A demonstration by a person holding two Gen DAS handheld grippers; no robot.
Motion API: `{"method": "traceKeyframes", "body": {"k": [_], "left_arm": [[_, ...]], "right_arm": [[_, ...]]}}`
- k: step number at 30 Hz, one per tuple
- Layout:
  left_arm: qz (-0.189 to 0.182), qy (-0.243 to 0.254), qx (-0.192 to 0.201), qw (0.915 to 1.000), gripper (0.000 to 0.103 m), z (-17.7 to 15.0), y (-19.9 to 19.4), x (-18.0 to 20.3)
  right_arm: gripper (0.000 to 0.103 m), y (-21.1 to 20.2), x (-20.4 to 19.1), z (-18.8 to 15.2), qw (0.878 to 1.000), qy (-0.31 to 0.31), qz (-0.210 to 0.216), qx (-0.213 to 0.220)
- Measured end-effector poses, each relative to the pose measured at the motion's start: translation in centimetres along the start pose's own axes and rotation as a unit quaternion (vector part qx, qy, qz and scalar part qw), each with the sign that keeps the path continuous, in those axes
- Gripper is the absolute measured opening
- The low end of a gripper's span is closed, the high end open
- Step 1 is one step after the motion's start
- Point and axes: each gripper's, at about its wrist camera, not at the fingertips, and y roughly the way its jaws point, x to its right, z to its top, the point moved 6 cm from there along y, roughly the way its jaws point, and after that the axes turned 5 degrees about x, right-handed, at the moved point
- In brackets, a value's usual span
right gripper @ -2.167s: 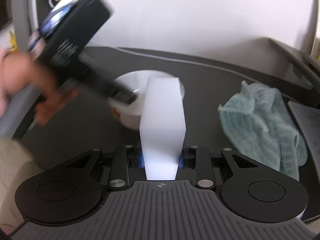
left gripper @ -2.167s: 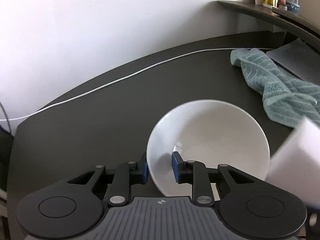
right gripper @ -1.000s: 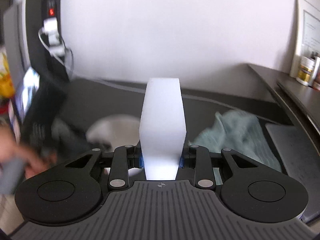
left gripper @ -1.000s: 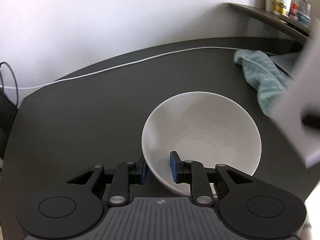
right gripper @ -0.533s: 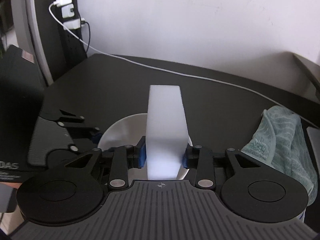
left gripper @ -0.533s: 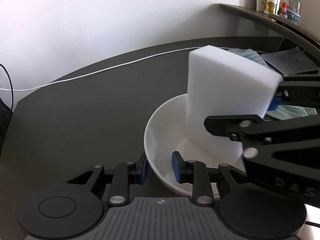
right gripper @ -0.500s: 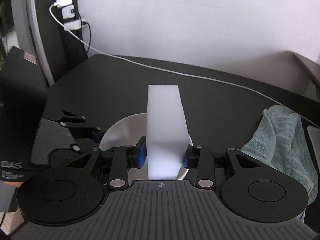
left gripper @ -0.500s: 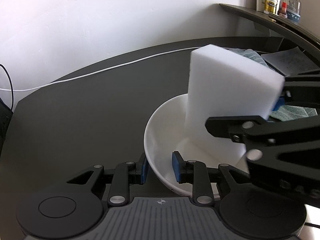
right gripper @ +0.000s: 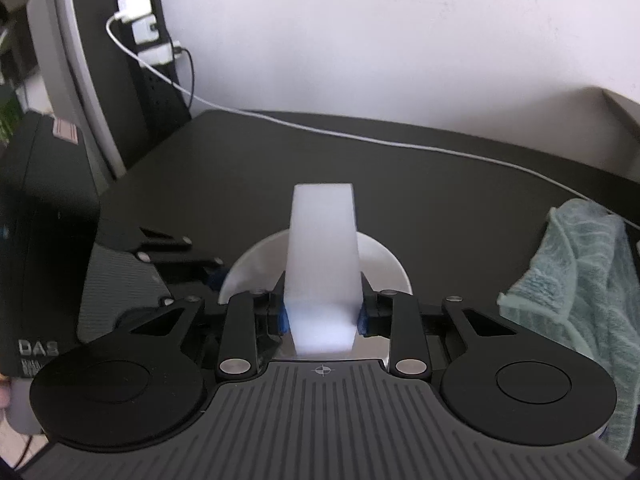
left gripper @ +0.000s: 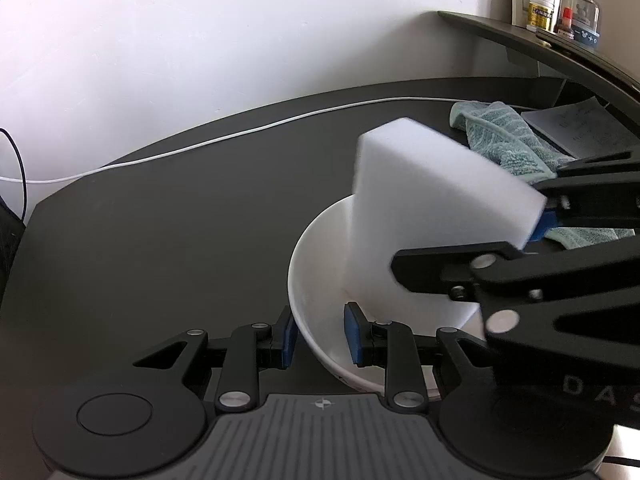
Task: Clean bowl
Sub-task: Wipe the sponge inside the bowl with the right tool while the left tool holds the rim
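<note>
- The white bowl [left gripper: 320, 280] stands on the dark table [left gripper: 160, 220], near its front edge.
- The left gripper [left gripper: 318, 338] pinches the near rim of the bowl: one blue pad is outside the wall and the other pad is inside the bowl.
- The right gripper [right gripper: 322, 316] is closed on a white sponge block [right gripper: 322, 256], with a blue pad pressed on each of its two sides.
- In the left wrist view the sponge block [left gripper: 420, 208] is tilted, and its lower end reaches down inside the bowl; the right gripper [left gripper: 536, 236] comes in from the right side.
- Whether the sponge touches the bottom of the bowl, I cannot tell, because the gripper hides that part.
- A teal towel [left gripper: 508, 140] lies crumpled on the table behind the bowl, well apart from it.
- A white cable [left gripper: 240, 136] runs along the far edge of the table, close to the wall.
</note>
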Motion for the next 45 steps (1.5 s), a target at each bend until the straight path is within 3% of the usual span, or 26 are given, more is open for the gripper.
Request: {"method": "traceKeyframes", "body": {"k": [8,14,17,22,26,32,38,45], "left_arm": [[-0.010,-0.002,0.000,0.9999,0.022,0.1,0.1,-0.1],[0.003,-0.006,0.000,1.0000,0.028,0.1,0.2,0.0],[-0.002,-0.009,-0.001,1.0000,0.030,0.1,0.2,-0.2],[-0.005,-0.007,0.001,1.0000,0.030,0.1,0.2,-0.1],[-0.006,0.001,0.003,1.0000,0.028,0.0,0.3,-0.1],[-0.005,0.005,0.002,1.0000,0.025,0.2,0.3,0.4],[0.000,0.005,0.001,1.0000,0.026,0.3,0.4,0.4],[0.002,0.005,0.002,1.0000,0.026,0.4,0.6,0.6]], "right_arm": [[0.031,1.0,-0.1,1.7,0.999,-0.043,-0.026,0.015],[0.032,-1.4,1.2,1.3,0.996,-0.052,-0.069,0.031],[0.032,-2.5,1.9,0.4,0.997,-0.033,-0.063,0.032],[0.031,-2.0,1.1,-1.0,1.000,-0.005,-0.008,-0.002],[0.031,-1.2,0.6,-0.7,1.000,0.008,0.019,0.000],[0.031,0.6,1.2,1.6,1.000,0.008,-0.002,0.016],[0.031,-2.1,1.8,2.3,0.997,-0.020,-0.053,0.045],[0.031,-3.5,2.1,0.4,0.999,0.018,-0.009,0.029]]}}
